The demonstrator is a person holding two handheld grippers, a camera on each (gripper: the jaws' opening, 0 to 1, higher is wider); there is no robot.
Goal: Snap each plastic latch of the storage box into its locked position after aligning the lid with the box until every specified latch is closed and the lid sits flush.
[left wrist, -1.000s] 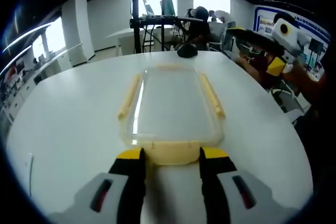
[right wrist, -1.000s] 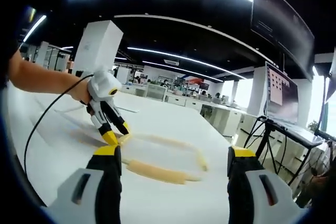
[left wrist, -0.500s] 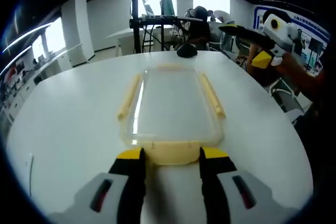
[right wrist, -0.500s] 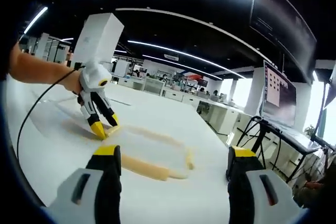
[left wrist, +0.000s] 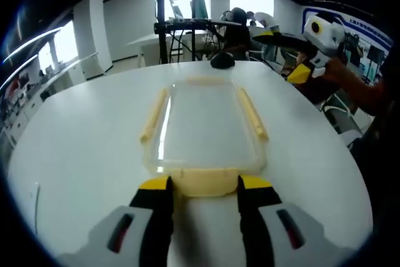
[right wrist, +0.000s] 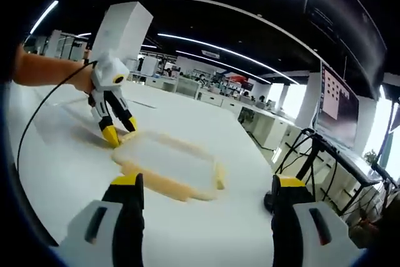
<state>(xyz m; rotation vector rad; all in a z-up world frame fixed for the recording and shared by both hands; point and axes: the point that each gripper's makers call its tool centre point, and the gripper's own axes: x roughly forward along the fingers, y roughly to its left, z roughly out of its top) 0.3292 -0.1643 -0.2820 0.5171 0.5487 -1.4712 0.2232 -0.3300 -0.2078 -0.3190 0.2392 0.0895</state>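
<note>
Since a second ago, the right gripper (left wrist: 299, 72) has been lifted up and away from the storage box (left wrist: 204, 128), its jaws held wide apart on nothing. The left gripper (left wrist: 203, 187) has stayed at the near end latch (left wrist: 205, 181), jaws spread either side of it, gripping nothing. The box lies mid-table (left wrist: 81, 154), lid on. That latch is best pressed squarely down until flush. A dark round object (left wrist: 222, 60) sits beyond, well clear; nothing blocks the side latches (left wrist: 252, 114).
</note>
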